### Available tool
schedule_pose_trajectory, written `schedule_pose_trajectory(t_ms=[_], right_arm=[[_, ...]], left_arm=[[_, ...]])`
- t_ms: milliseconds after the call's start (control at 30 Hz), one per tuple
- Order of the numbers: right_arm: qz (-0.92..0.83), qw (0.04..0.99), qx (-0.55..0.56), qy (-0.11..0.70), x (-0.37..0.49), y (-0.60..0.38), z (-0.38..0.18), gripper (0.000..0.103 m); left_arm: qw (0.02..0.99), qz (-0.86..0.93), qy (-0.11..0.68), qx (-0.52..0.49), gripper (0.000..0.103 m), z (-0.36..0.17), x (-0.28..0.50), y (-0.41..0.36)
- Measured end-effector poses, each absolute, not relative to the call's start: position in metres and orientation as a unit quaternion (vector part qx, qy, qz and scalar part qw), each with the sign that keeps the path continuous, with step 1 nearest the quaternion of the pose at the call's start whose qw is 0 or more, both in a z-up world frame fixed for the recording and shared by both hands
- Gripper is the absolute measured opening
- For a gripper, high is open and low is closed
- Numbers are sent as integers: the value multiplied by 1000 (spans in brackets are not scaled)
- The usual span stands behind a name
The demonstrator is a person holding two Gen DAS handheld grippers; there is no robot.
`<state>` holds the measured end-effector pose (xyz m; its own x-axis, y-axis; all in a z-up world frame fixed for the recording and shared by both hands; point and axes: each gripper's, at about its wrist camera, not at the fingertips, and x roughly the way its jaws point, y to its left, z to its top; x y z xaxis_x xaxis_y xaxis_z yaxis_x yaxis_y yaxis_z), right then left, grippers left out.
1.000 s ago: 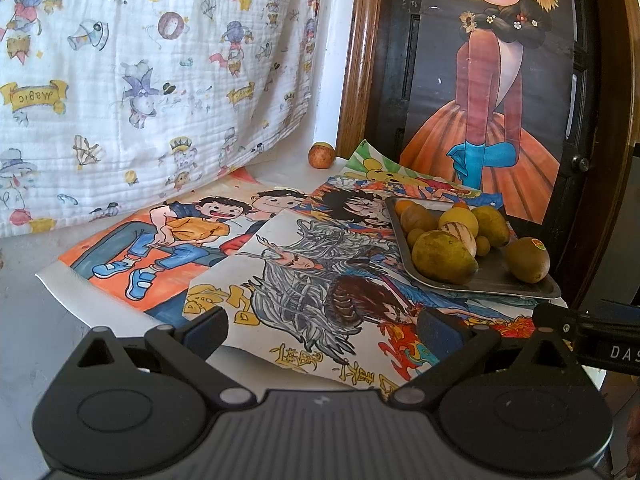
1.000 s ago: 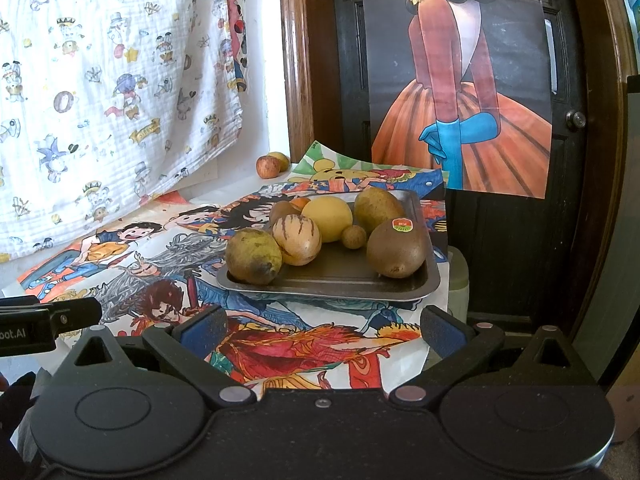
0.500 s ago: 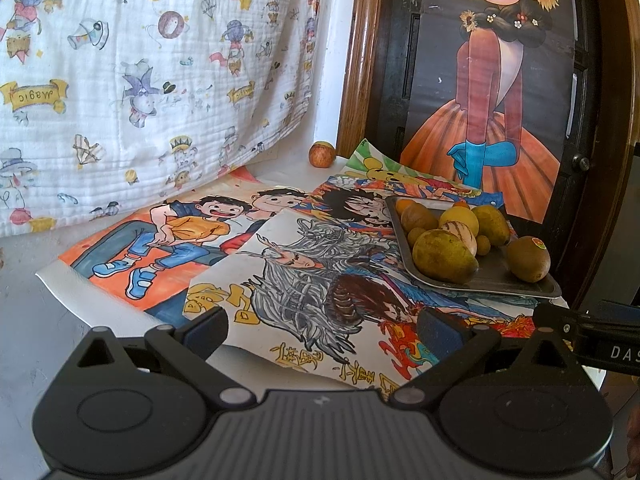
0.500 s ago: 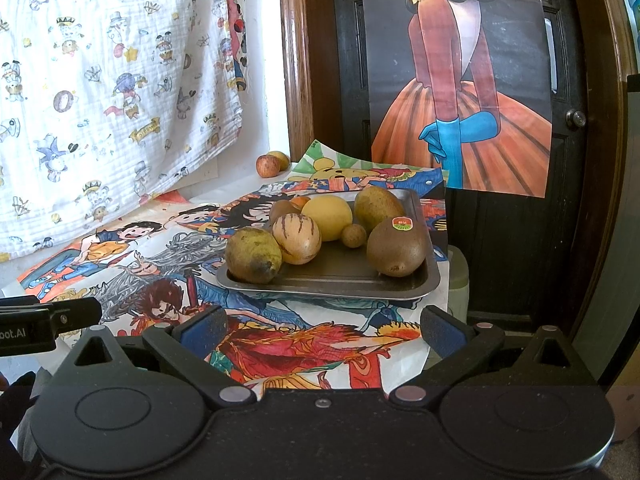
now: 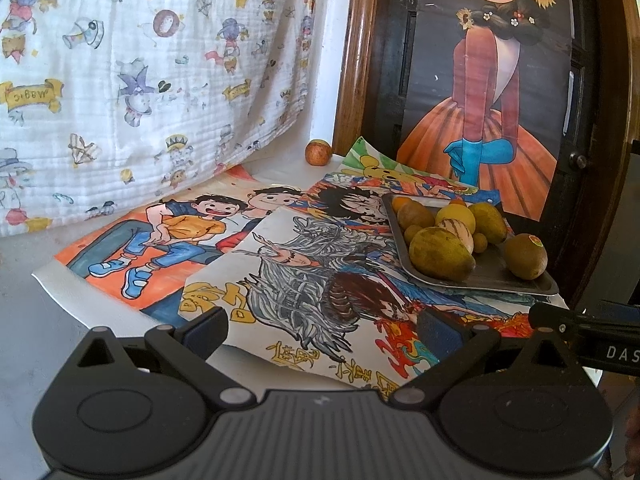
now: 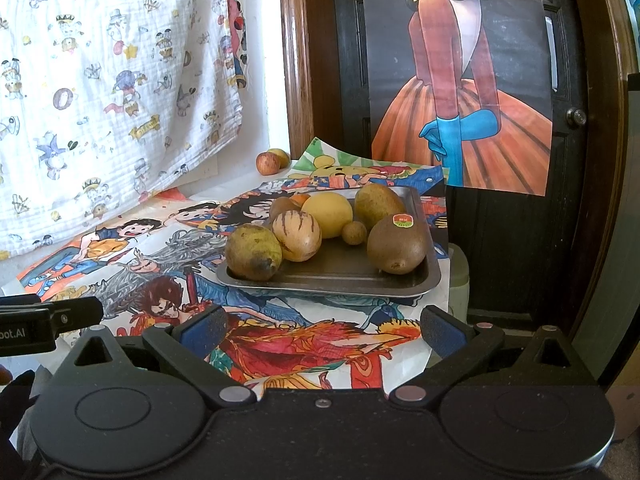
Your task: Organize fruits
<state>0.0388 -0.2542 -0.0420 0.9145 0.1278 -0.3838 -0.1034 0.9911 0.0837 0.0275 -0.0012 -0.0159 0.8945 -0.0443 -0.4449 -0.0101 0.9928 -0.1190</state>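
Nearest, the right gripper (image 6: pixel 323 330) hangs wide apart, empty, over glossy painted posters (image 6: pixel 304 344) on the tabletop (image 5: pixel 24 320); the left gripper (image 5: pixel 323 330) gapes just as wide, holding nothing. Just beyond, the shallow grey metal tray (image 6: pixel 332 280) runs lengthwise away from the camera. At its front left lies a mottled green mango (image 6: pixel 253 252), long axis across the tray; front right, a fuzzy brown kiwi (image 6: pixel 397 245) with a sticker. Behind them, a striped melon (image 6: pixel 297 235) and a smooth yellow round fruit (image 6: pixel 328 214). Far back by the wooden door frame (image 6: pixel 296 60), a red apple (image 6: pixel 267 163).
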Motion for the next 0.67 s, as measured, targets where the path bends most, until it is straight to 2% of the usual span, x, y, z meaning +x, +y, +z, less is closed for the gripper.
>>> schedule_pose_trajectory(t_ms=[667], right_arm=[[60, 977, 31, 203, 40, -254, -43, 102]], left_arm=[[971, -17, 231, -61, 103, -15, 27, -2]])
